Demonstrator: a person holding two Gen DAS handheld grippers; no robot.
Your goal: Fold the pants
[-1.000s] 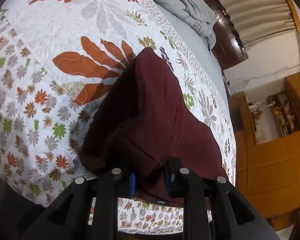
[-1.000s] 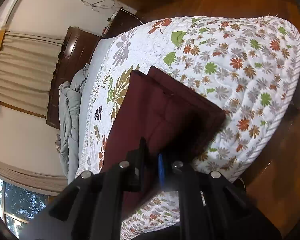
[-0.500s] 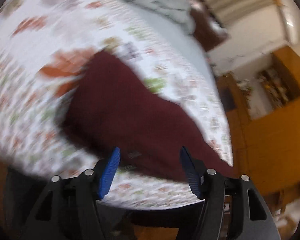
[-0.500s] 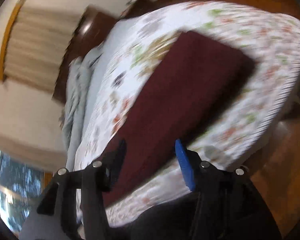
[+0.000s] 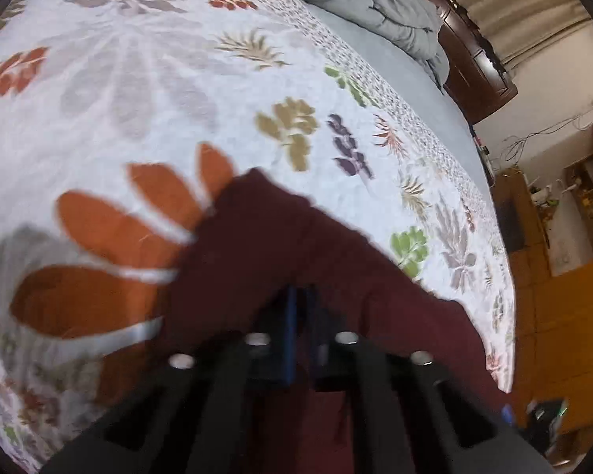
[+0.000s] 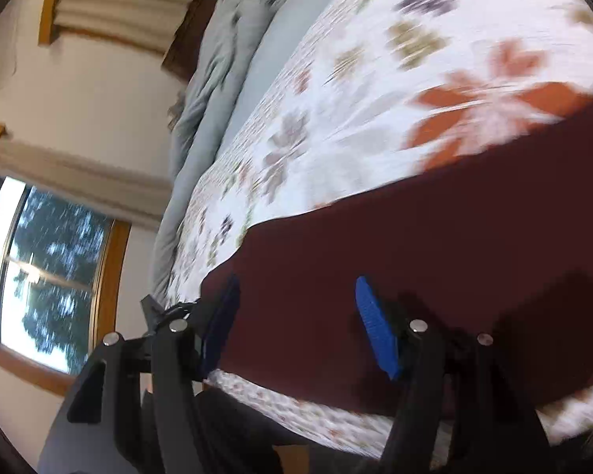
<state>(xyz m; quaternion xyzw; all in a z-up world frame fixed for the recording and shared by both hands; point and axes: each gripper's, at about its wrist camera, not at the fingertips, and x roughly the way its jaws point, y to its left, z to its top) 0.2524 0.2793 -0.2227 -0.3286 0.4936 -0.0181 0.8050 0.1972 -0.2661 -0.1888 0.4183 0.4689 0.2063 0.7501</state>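
The left gripper (image 5: 301, 308) is sitting with its jaws drawn right together, the blue pads nearly meeting, over the dark maroon pants (image 5: 296, 260). A fold of that cloth is running down between the two fingers in the left wrist view, but motion blur is hiding whether the pads are actually pinching it, so I cannot tell whether anything is gripped. The right gripper (image 6: 296, 316) is opening, its blue pads (image 6: 375, 335) standing well apart with the pants (image 6: 415, 245) lying flat beneath and between them; neither pad is pressing on the fabric, so that side is released. The pants are lying on the floral quilt (image 5: 158, 79) near the edge of the bed, stretched as one long maroon panel in the right wrist view and reaching a raised corner in the left. A rumpled grey blanket (image 5: 375, 0) is bunching at the far end of the bed against the dark wooden headboard (image 5: 478, 71)
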